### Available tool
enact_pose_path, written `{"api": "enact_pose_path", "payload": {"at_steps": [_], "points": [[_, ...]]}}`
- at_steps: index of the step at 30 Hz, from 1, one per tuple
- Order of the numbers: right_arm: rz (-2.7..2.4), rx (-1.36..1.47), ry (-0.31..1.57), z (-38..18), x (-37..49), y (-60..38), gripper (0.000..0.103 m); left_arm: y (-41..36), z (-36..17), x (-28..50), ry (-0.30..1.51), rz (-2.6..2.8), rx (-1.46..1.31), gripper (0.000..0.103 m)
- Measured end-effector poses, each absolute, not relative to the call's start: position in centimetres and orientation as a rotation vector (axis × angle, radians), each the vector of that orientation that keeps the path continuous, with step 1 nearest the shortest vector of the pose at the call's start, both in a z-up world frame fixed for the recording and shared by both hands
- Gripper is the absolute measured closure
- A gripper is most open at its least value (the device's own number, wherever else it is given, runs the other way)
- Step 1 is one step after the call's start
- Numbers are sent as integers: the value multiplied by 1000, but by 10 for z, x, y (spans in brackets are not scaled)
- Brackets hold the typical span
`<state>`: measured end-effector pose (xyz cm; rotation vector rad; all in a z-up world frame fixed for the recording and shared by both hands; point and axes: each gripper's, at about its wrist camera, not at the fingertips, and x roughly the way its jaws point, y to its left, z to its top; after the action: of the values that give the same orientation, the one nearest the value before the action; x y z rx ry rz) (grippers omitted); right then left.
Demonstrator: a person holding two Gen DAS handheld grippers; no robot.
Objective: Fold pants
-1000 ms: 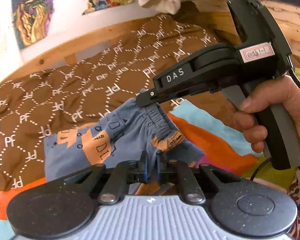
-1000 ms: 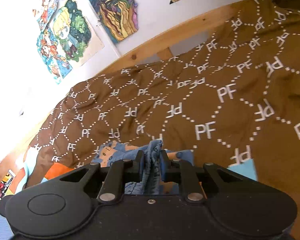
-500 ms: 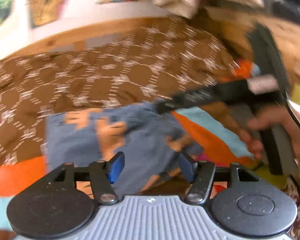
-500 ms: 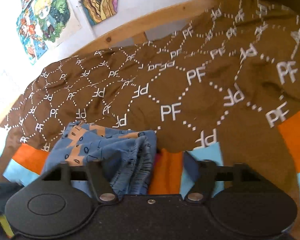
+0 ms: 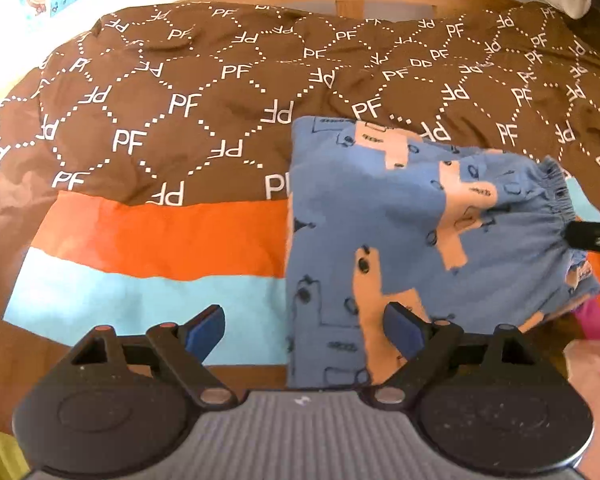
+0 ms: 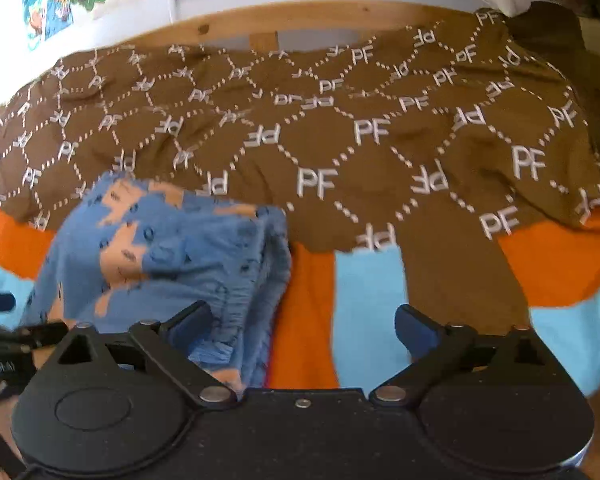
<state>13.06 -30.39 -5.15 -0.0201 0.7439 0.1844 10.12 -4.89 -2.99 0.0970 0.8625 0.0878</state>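
Brown bedspread (image 5: 204, 92) lies bare beyond folded pants (image 5: 420, 240); both grippers' jaws opening, empty.

The left gripper (image 5: 304, 330) pointed forward and down, its jaws spread wide and opening further; its two blue-padded fingers (image 5: 204, 330) stood far apart, gripping nothing between them; its black linkage arms fanned outward from a grey ribbed body at the bottom of the left wrist view. The right gripper (image 6: 304, 326) sat in a like pose, tilted downward, its jaws also opening; its dark blue pads (image 6: 414, 330) were well separated and pressed on nothing; its body was black. In the left wrist view, the tip of the right gripper showed at the right edge; a blurred part of the person's hand (image 5: 592, 392) appeared low on the right.
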Motion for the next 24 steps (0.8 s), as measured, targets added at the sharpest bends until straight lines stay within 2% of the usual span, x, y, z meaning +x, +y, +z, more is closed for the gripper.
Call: {"api": "enact_pose_path", "payload": {"at_steps": [4, 9, 12, 15, 19, 24], "points": [[120, -71, 715, -52, 129, -318, 1, -37, -20, 98, 860, 81, 61, 10], [162, 87, 538, -34, 130, -331, 1, -27, 14, 116, 700, 76, 84, 6], [211, 73, 510, -35, 144, -313, 1, -35, 24, 151, 654, 28, 170, 5], [256, 9, 538, -45, 157, -293, 1, -46, 15, 184, 632, -26, 255, 5], [238, -57, 578, -56, 171, -279, 1, -56, -18, 220, 689, -3, 342, 11], [151, -85, 623, -72, 183, -286, 1, -60, -42, 228, 676, 73, 336, 7]]}}
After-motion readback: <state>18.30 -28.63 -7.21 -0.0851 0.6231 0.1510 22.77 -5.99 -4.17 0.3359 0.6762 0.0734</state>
